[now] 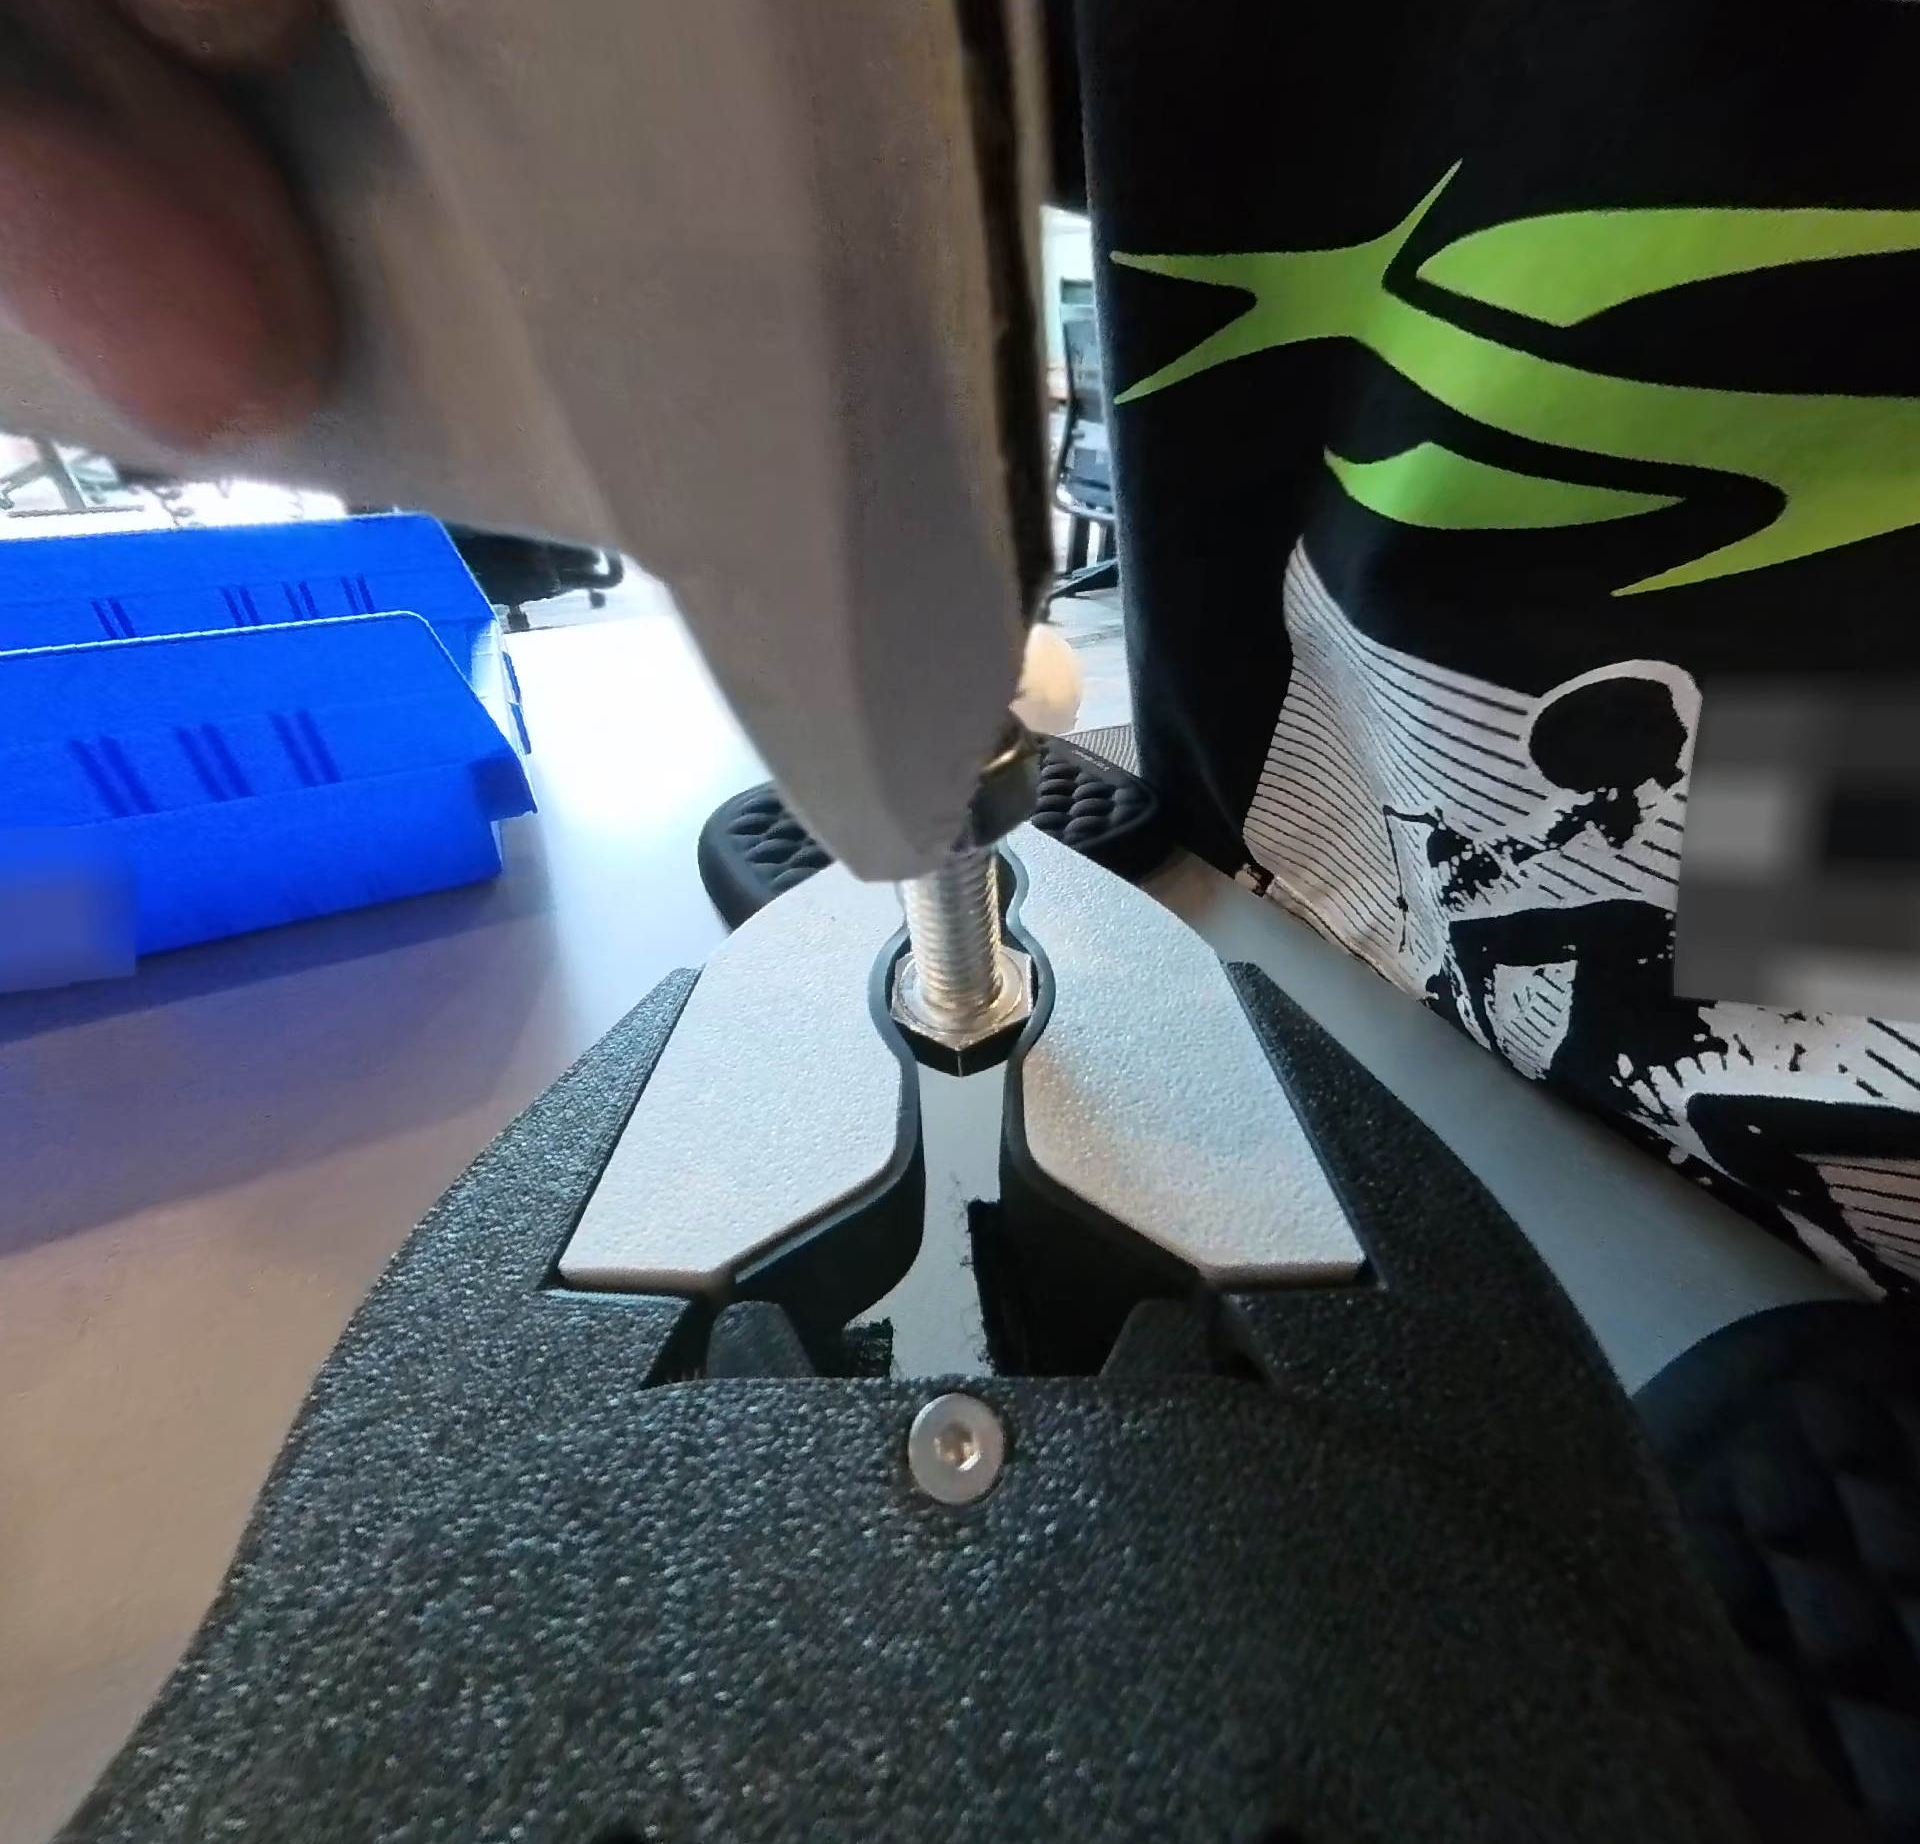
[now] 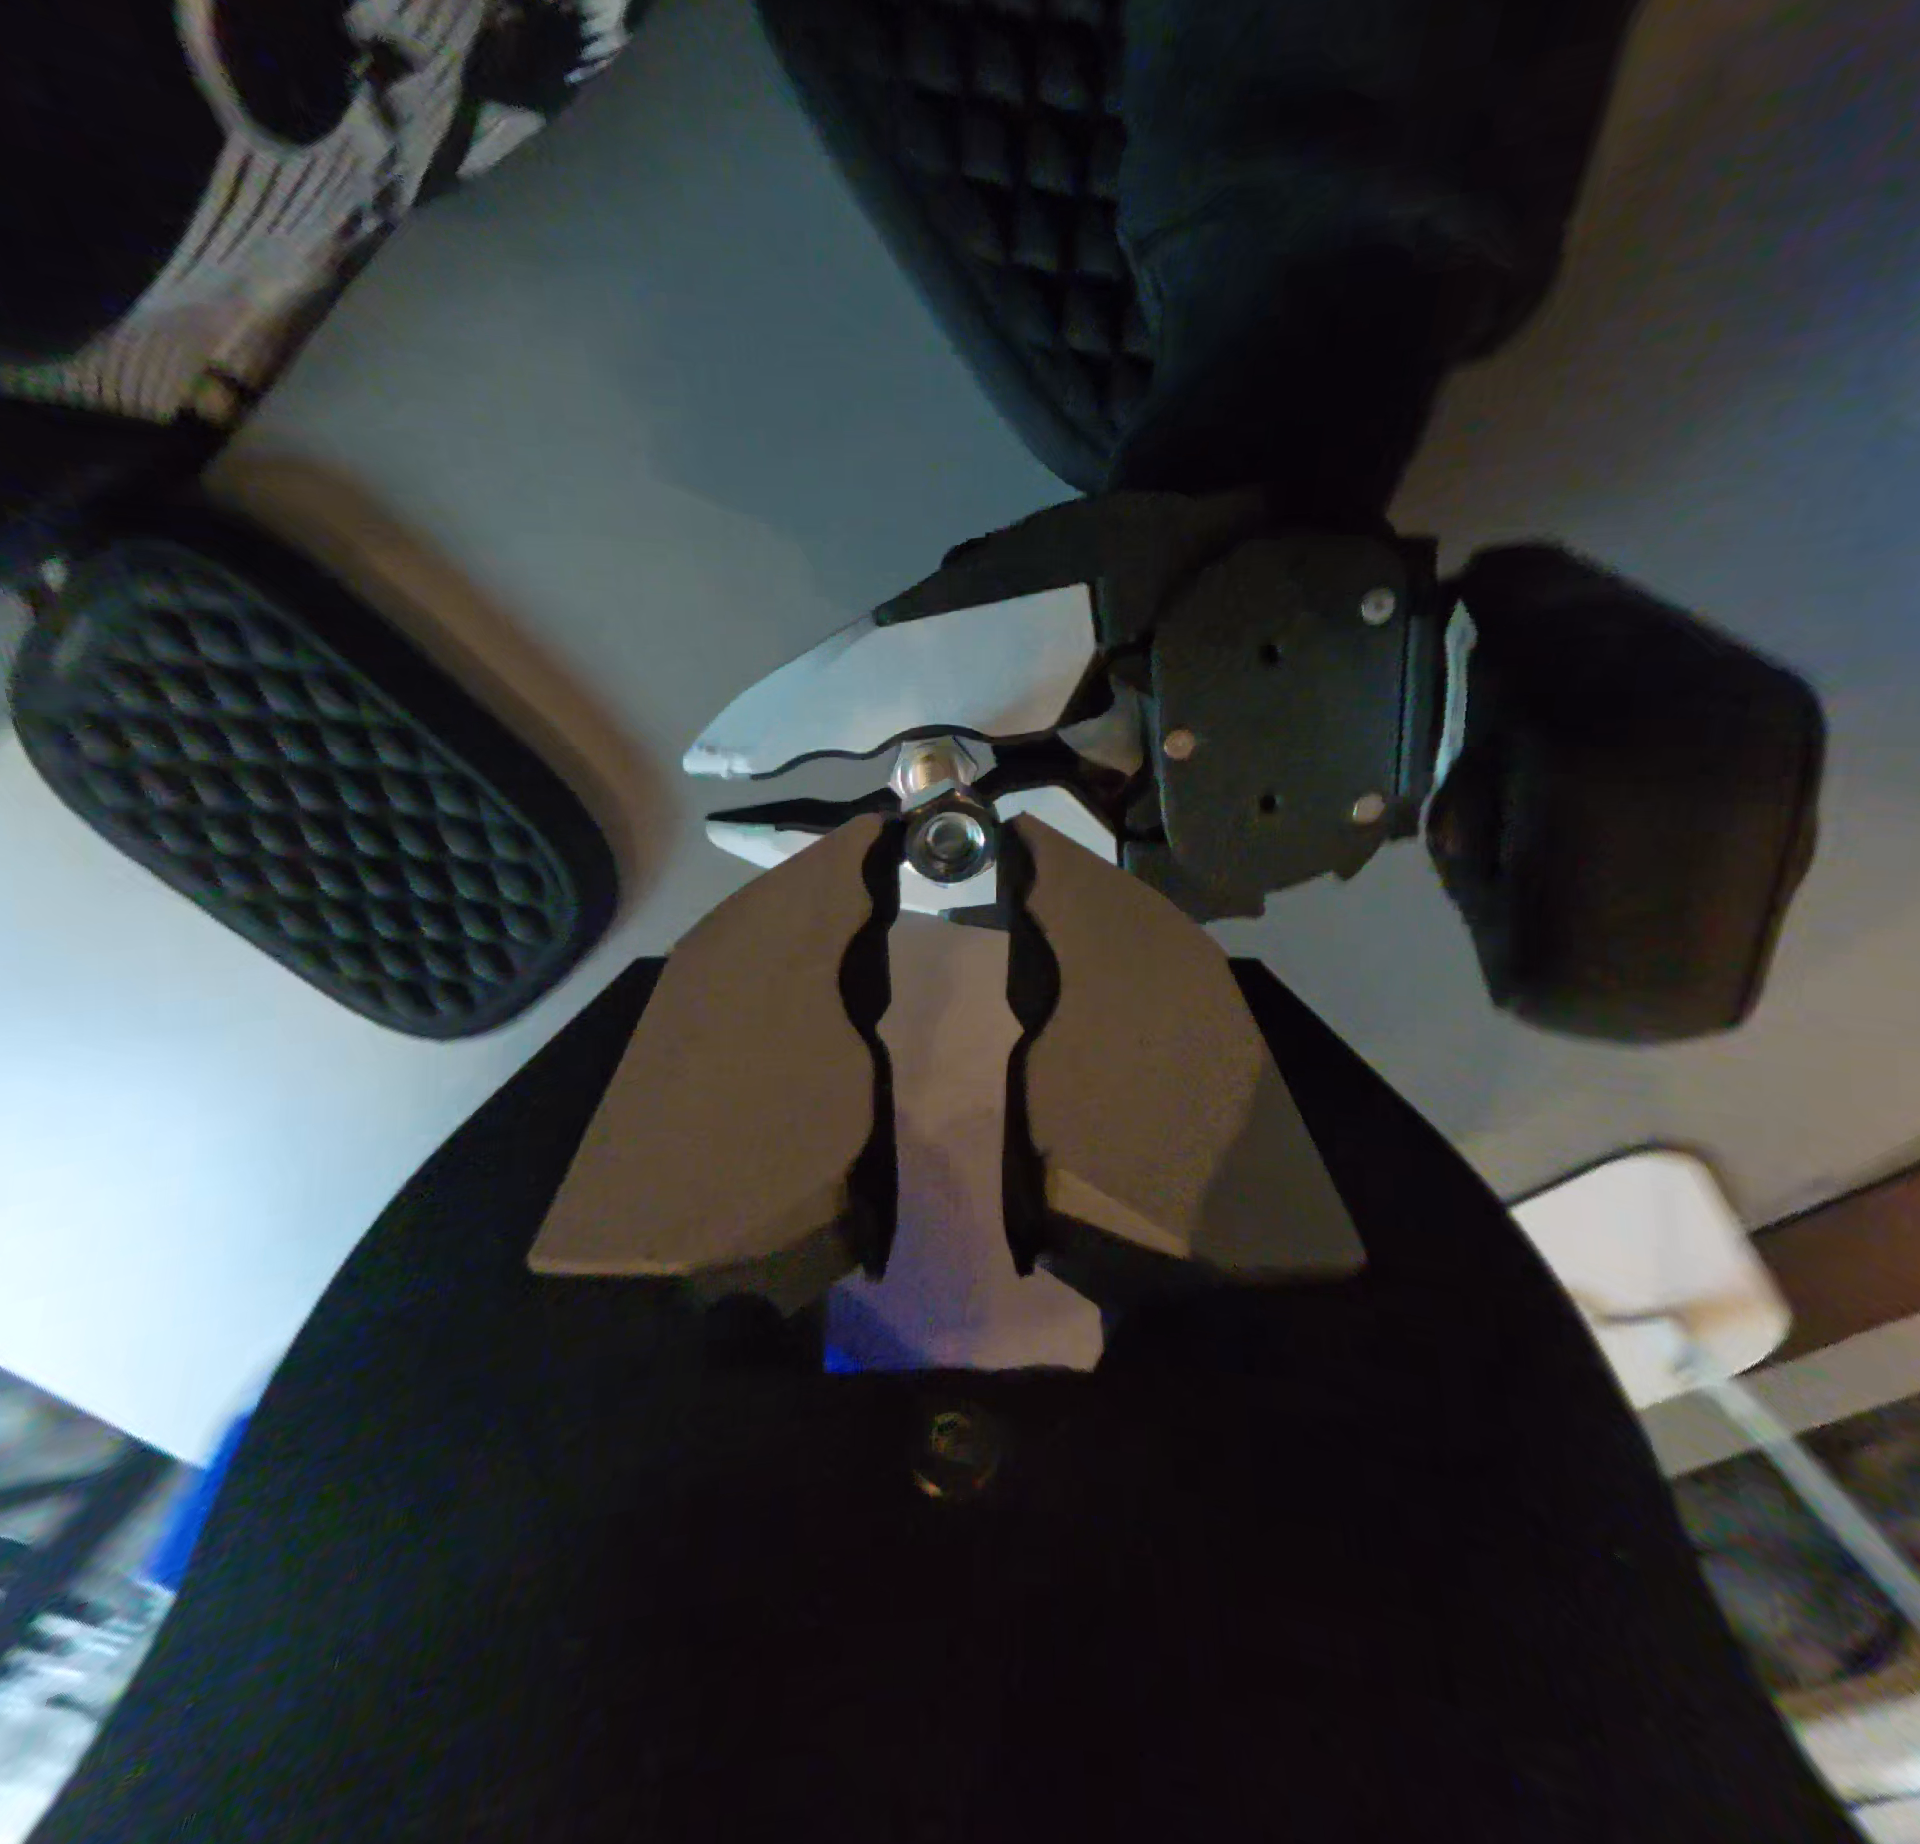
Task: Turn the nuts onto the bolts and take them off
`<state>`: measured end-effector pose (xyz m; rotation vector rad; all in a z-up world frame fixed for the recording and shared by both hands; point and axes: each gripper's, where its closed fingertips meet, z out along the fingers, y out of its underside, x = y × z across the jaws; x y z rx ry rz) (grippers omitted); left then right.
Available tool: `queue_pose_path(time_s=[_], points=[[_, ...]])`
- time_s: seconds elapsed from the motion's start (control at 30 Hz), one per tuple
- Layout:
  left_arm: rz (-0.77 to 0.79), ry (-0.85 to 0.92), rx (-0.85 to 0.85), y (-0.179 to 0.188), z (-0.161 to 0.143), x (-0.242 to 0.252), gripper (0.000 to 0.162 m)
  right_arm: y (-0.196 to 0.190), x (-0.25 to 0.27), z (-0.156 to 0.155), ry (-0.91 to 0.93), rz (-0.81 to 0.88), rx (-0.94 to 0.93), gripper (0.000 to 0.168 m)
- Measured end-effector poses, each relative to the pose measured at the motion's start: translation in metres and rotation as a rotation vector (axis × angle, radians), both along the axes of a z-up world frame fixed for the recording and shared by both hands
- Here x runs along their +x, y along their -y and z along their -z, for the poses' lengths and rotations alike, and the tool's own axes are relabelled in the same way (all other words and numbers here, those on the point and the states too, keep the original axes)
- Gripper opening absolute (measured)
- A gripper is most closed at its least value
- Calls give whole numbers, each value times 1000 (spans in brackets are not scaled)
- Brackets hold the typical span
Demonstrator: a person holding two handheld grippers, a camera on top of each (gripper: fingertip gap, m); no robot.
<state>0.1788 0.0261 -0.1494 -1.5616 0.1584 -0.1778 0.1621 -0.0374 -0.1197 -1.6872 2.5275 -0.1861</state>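
Observation:
In the left wrist view my left gripper (image 1: 977, 890) is shut on the hex base of a silver bolt (image 1: 951, 927), which stands upright in the notch of its fingers. My right gripper (image 1: 977, 818) comes down from above, and its tips are shut on a small nut (image 1: 1003, 766) at the top of the bolt's thread. The right wrist view looks down the bolt's axis: the nut (image 2: 943, 844) sits between the right gripper's (image 2: 945, 838) fingertips. The left gripper (image 2: 727, 786) lies across below, closed on the bolt (image 2: 928, 758).
Two blue plastic bins (image 1: 239, 734) stand on the grey table (image 1: 312, 1119) at the left. A black textured pad (image 2: 301, 786) lies on the table close to the grippers. A person in a black printed shirt (image 1: 1507, 444) is at the right, right behind the bolt.

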Motion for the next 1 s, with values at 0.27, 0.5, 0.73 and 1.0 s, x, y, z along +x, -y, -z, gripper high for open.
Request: queue_pose_path(time_s=[0.27, 0.5, 0.73, 1.0], points=[[-5, -5, -4, 0, 1, 0, 10, -2, 0, 0, 11, 732, 28, 17], [-7, -2, 3, 0, 0, 0, 10, 1, -1, 0, 14, 719, 1, 25], [-5, -2, 2, 0, 0, 0, 10, 9, -6, -8, -74, 179, -84, 42], [-4, 3, 7, 1, -1, -1, 10, 3, 4, -4, -19, -237, -25, 29]])
